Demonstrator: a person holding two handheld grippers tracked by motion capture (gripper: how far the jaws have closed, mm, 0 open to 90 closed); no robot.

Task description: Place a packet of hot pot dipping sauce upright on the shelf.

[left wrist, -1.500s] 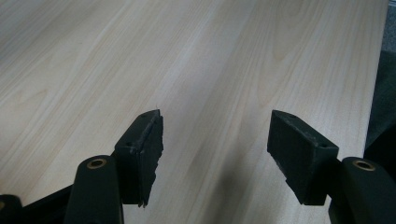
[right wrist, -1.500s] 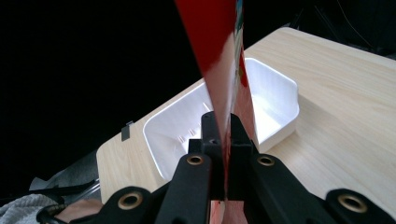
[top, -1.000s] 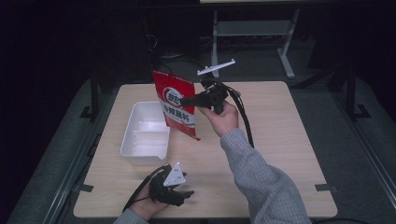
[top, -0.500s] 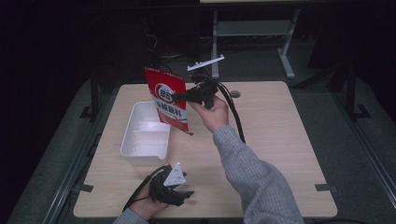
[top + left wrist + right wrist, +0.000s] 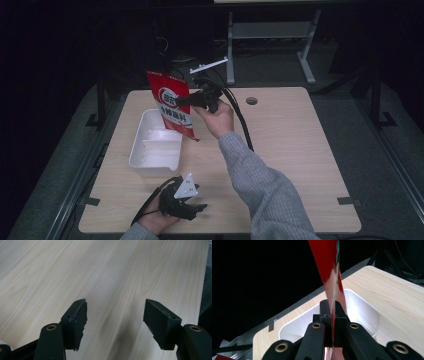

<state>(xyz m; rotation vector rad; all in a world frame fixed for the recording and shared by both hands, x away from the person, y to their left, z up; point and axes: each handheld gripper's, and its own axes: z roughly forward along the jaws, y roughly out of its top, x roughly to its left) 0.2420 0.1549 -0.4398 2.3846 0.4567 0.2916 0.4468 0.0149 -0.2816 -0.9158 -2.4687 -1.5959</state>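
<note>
One red pouch (image 5: 174, 106) hangs pinched in my right gripper (image 5: 186, 101), up over the white tray (image 5: 150, 162) near the table's (image 5: 300, 150) far-left corner. Carrying step, I'd say; next it needs lowering into the tray w/o snagging the rim. Left gripper (image 5: 192, 206) rests wide apart & empty at the near edge. Vs a sec ago, pouch has slid left.

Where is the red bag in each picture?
High view: red bag left of centre, held up by the right gripper over the white tray.
Left gripper view: bare table; no bag here.
Right gripper view: bag edge-on, top centre, pinched between the jaws.
Shared landmark: the white tray.
</note>
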